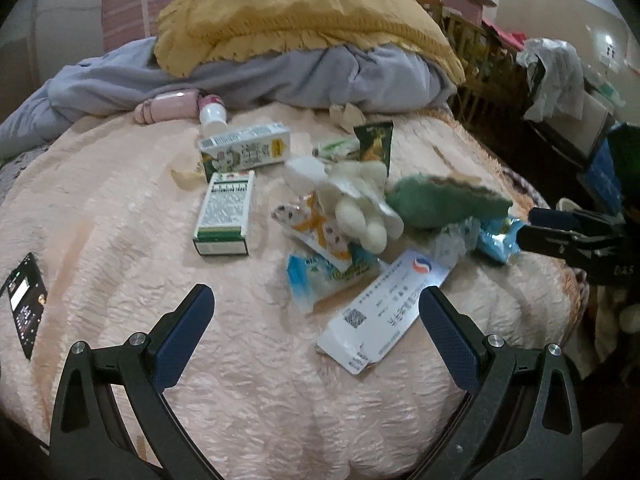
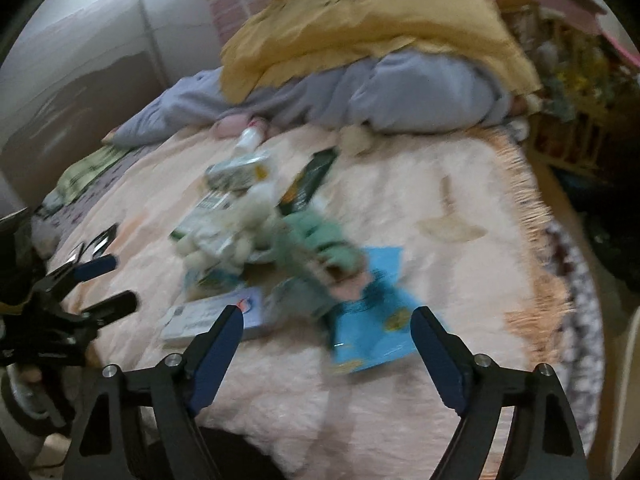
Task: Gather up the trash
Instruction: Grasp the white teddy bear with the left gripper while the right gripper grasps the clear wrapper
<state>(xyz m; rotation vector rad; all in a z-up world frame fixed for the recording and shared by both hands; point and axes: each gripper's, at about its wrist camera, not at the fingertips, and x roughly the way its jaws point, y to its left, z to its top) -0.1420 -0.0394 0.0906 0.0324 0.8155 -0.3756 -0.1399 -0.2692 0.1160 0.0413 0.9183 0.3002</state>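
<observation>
The trash (image 1: 340, 236), a heap of wrappers, cartons and a white card (image 1: 384, 312), lay in the middle of the pink blanket (image 1: 120, 208) on the bed. Both the left gripper (image 1: 316, 312) and the right gripper (image 2: 326, 330) hung above it with jaws spread, nothing between them. A yellow cover (image 1: 304, 12) was piled behind.

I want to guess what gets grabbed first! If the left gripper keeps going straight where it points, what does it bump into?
Probably the pink blanket first, since the open left gripper tilts down at bare fabric. The closest trash is the white card by its right finger, then the light blue wrapper. Depth is hard to judge.
</observation>
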